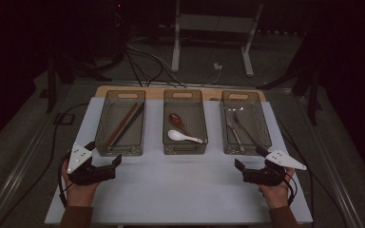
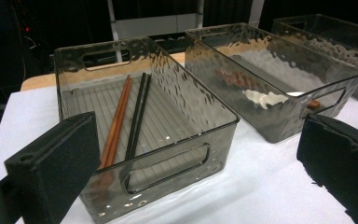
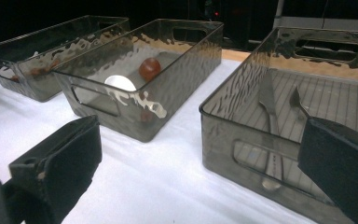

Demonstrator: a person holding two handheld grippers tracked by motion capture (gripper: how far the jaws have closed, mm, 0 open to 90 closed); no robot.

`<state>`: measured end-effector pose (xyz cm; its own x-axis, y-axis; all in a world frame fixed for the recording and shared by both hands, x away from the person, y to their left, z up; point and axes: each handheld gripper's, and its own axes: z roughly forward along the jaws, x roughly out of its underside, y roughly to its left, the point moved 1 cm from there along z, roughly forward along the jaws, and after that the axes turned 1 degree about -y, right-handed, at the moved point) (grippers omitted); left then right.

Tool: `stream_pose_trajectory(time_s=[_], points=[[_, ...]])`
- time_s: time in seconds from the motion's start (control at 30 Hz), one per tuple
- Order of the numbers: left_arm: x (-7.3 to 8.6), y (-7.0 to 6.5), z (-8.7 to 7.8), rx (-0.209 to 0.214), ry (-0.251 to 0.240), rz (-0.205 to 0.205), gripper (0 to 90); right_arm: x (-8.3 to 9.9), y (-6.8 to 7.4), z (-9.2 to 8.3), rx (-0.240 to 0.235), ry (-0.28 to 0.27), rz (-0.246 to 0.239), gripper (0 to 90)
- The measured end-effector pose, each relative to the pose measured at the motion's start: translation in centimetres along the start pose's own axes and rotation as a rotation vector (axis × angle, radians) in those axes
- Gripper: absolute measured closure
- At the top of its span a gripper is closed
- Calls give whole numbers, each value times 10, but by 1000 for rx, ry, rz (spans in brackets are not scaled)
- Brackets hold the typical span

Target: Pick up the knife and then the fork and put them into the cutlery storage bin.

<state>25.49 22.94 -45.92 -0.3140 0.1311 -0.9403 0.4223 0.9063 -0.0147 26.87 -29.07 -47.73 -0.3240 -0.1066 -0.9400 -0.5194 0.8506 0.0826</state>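
Observation:
Three smoky clear bins stand in a row on the white table. The left bin (image 1: 120, 122) (image 2: 163, 116) holds brown chopsticks (image 2: 116, 123) and black chopsticks (image 2: 137, 114). In the middle bin (image 1: 185, 121) (image 3: 140, 74) lie a red spoon (image 1: 177, 119) (image 3: 149, 68) and a white spoon (image 1: 183, 137) (image 3: 120, 84). A knife (image 3: 269, 105) and a fork (image 3: 296, 100) rest in the right bin (image 1: 244, 121) (image 3: 284, 116). My left gripper (image 1: 104, 152) (image 2: 198, 158) stands open just before the left bin, empty. My right gripper (image 1: 250, 158) (image 3: 200, 163) is open before the right bin, empty.
A wooden board edge (image 1: 157, 89) shows behind the bins. Cables (image 1: 142, 61) and a white stand (image 1: 214, 33) lie on the floor beyond the table. Bare white tabletop (image 1: 180, 185) stretches between the two hands.

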Motion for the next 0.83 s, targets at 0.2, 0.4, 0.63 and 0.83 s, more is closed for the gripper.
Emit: stream_pose_trajectory(time_s=[0.2, 0.4, 0.63, 0.83], points=[[1, 0, -2, 9, -14, -9, 5, 6, -1, -8, -6, -25, 11, 0], [2, 3, -7, 8, -36, -18, 5, 10, -2, -14, 3, -45, 8, 0], [8, 2, -8, 20, -36, -23, 5, 12, -1, -9, 6, -27, 0, 0], [10, -2, -5, 35, -23, -13, 5, 11, -2, -11, 11, -31, -6, 0]])
